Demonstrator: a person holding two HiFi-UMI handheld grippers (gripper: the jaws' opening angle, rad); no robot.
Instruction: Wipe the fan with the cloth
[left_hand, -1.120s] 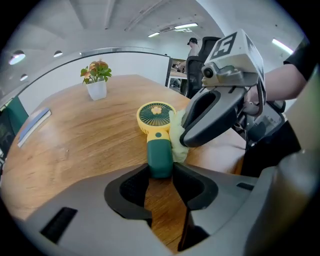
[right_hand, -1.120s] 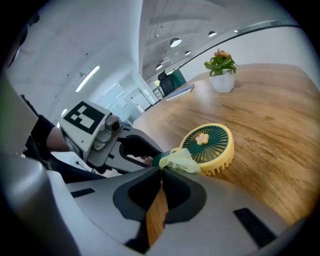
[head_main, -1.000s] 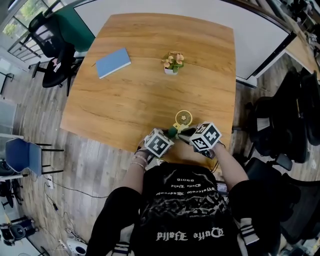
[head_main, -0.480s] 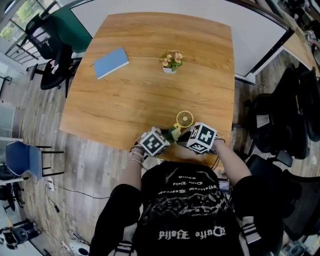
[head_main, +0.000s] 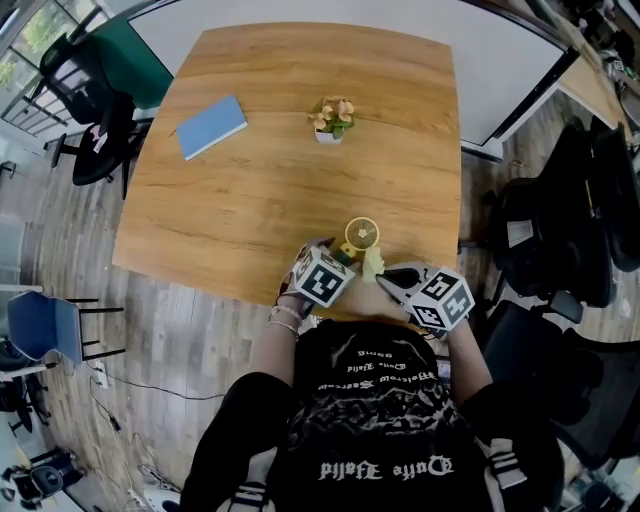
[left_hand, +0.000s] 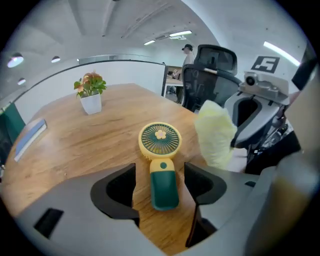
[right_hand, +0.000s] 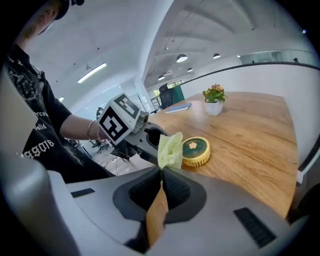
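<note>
A small yellow fan (head_main: 361, 234) with a dark green handle lies flat on the wooden table (head_main: 250, 200) near its front edge. My left gripper (head_main: 336, 253) has just been opening. In the left gripper view its jaws stand wide on either side of the fan's handle (left_hand: 164, 187), and the pads are off it. To the right, my right gripper (head_main: 388, 273) is shut on a pale yellow-green cloth (head_main: 373, 263). The cloth (right_hand: 171, 148) stands up from the pinched jaws, just short of the fan's head (right_hand: 195, 151) and apart from it.
A potted plant (head_main: 329, 118) stands at the far middle of the table and a blue book (head_main: 211, 126) at the far left. The person's body is against the front edge. Black office chairs (head_main: 560, 230) crowd the right side, with more chairs (head_main: 95, 120) at the left.
The right gripper has drawn back to the right and lifted away from the fan with the cloth. The left gripper's jaws have spread off the fan's handle, leaving the fan on the table.
</note>
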